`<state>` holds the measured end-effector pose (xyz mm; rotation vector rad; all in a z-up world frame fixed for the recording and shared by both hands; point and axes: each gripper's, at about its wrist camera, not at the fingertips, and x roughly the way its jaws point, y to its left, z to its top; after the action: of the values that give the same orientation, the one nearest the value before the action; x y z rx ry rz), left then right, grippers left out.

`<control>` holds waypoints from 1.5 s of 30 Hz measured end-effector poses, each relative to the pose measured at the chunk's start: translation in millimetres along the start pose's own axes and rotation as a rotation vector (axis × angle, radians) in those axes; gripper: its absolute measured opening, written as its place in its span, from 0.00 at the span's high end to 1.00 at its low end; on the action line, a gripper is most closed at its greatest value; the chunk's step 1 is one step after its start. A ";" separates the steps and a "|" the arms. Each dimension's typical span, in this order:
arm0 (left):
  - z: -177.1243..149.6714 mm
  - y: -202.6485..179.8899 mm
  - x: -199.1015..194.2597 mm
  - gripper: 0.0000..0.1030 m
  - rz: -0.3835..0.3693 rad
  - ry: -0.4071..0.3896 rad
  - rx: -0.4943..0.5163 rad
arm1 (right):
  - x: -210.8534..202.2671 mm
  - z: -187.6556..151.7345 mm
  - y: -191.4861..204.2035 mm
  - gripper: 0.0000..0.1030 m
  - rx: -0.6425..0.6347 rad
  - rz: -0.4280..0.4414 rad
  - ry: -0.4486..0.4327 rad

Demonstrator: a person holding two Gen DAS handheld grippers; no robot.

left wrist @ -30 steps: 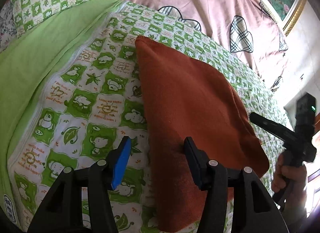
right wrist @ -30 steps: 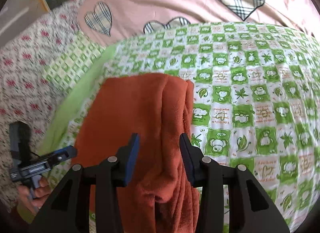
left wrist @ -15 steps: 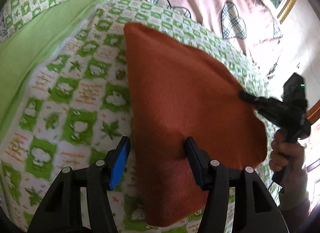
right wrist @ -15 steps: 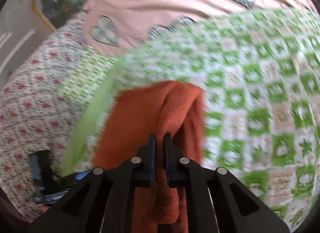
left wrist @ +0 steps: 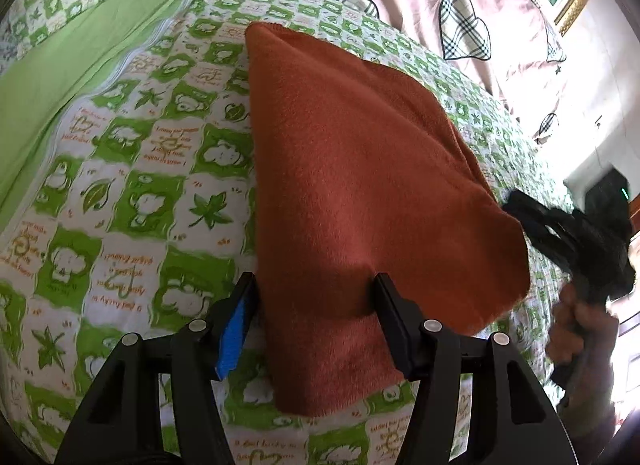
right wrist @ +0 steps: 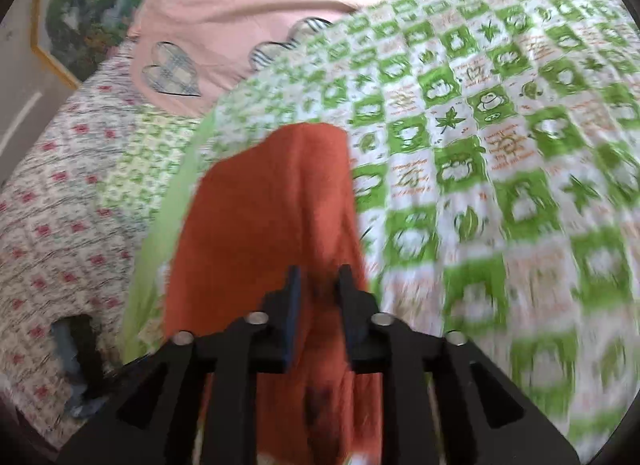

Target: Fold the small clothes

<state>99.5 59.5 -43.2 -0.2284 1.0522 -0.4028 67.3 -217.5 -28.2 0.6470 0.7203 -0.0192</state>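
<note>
On the bed lay a green checked quilt (left wrist: 132,169), and on it the rust-red towel (left wrist: 360,185), folded. The left claw (left wrist: 316,297) stood released, its jaws apart with the towel's near part between them and its left edge just beside the blue pad. To the right, the right claw (right wrist: 318,285) had just been opening; its jaws stood a little apart over a raised ridge of towel (right wrist: 280,201), the view too blurred to tell whether the pads touched it.
</note>
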 end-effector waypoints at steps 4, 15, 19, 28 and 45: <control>-6.3 -1.6 -2.4 0.42 0.015 0.000 0.021 | -5.3 -30.2 11.1 0.74 -0.083 -0.063 0.068; -12.3 -8.1 3.9 0.40 0.054 0.014 0.037 | 10.2 -46.0 -6.5 0.96 -0.134 -0.239 0.097; -7.1 2.9 -20.4 0.41 0.056 -0.039 0.021 | -22.8 -41.8 -1.7 0.89 -0.075 -0.215 0.048; 44.4 1.9 -41.0 0.42 -0.080 -0.180 0.039 | 2.8 7.0 45.8 0.89 -0.120 -0.033 -0.013; 131.9 15.4 66.1 0.71 0.015 -0.084 0.066 | 109.2 66.7 15.3 1.00 -0.088 -0.101 0.056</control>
<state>246.9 44.0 -37.9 -0.1770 0.9563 -0.4098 194.3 -220.6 -49.6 0.5284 0.8032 -0.0623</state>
